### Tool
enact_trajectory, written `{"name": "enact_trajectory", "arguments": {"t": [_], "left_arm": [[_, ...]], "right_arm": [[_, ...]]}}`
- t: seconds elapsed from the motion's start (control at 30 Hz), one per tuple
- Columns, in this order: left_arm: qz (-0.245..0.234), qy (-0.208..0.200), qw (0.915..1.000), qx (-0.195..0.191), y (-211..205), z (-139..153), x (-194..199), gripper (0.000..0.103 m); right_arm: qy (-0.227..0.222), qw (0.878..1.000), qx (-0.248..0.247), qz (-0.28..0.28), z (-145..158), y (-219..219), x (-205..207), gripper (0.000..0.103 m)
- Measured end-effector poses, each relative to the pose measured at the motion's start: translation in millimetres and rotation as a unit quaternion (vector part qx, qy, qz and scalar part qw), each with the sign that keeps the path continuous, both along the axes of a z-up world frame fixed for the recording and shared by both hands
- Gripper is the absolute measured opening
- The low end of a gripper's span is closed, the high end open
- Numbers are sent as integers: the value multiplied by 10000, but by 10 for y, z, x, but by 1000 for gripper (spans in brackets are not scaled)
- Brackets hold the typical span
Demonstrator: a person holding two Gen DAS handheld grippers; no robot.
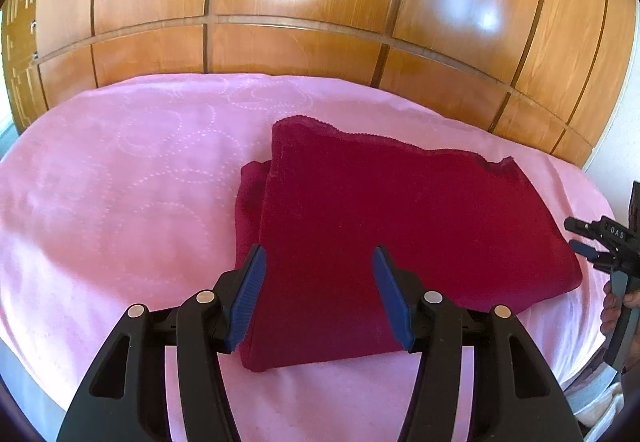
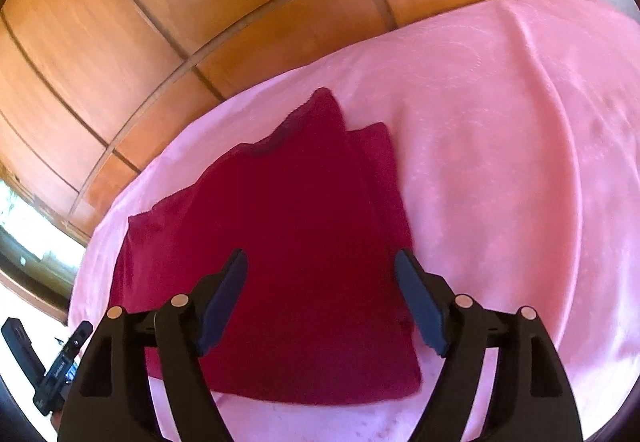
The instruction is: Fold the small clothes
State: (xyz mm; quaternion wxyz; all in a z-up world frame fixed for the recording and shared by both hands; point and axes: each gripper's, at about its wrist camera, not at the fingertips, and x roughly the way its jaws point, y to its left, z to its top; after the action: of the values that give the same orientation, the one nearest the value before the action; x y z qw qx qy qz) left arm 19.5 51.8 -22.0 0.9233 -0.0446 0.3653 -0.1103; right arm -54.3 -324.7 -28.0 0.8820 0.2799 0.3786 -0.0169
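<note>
Folded dark red cloth (image 1: 400, 242) lying on the pink bedspread (image 1: 120, 182), toward the near edge of the bed, in a rough rectangle with a second layer peeking out along one side and the far corners not quite matched. Left tongs (image 1: 318, 292) apart, empty, hovering over the near edge of the cloth without pressing it; right tongs (image 2: 322, 300) likewise spread wide, nothing between the pads, poised above the same bundle. No grip on anything at present. Likely hazards from here: snagging only the top layer on a fresh pinch and so dragging the fold open; nudging the stack sideways with a stray pad, since plush fabric on a smooth cover probably slides easily; pushing the bundle off the near edge of the bed. Uneven far corners liable to worsen with another fold unless squared first. Bedspread quilted with faint dotted rings, gently creased. Glossy wooden wardrobe panels (image 1: 300, 50) behind the bed, bright glare on them; a strip of window at the side.
</note>
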Motion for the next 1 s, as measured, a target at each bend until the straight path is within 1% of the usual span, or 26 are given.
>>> {"name": "enact_trajectory", "arguments": {"t": [0.2,0.33,0.47,0.5,0.53,0.57,0.67,0.77,0.9,1.0], "left_arm": [[-57,-121,9999,46,-46,13,-67,55],[-105,-123,9999,54,-91,-10,-69,55],[-177,-20,9998,90,-145,-87,-28,55],[-204,39,9997,121,-159,-127,0,55],[-211,126,9996,153,-170,-177,31,55],[-212,314,9992,162,-175,-266,91,55],[-196,518,9984,101,-158,-401,163,55],[-169,486,9987,40,-142,-382,155,55],[-126,368,9989,-246,-81,-296,102,55],[-156,315,9986,-407,-58,-239,55,55]], "right_arm": [[50,9999,-85,-59,-31,-29,-201,76],[61,10000,56,-49,-70,-26,-250,76],[184,9996,207,45,-203,-10,-230,76],[317,9993,173,56,-274,0,-202,75],[437,9989,145,48,-329,0,-182,73],[448,9989,161,52,-369,-6,-174,71],[415,9989,198,101,-336,-38,-176,71],[234,9992,330,55,-251,-135,-194,72],[-166,9974,690,-109,-128,-375,-148,72],[-206,9966,775,-186,-151,-479,-21,71]]}}
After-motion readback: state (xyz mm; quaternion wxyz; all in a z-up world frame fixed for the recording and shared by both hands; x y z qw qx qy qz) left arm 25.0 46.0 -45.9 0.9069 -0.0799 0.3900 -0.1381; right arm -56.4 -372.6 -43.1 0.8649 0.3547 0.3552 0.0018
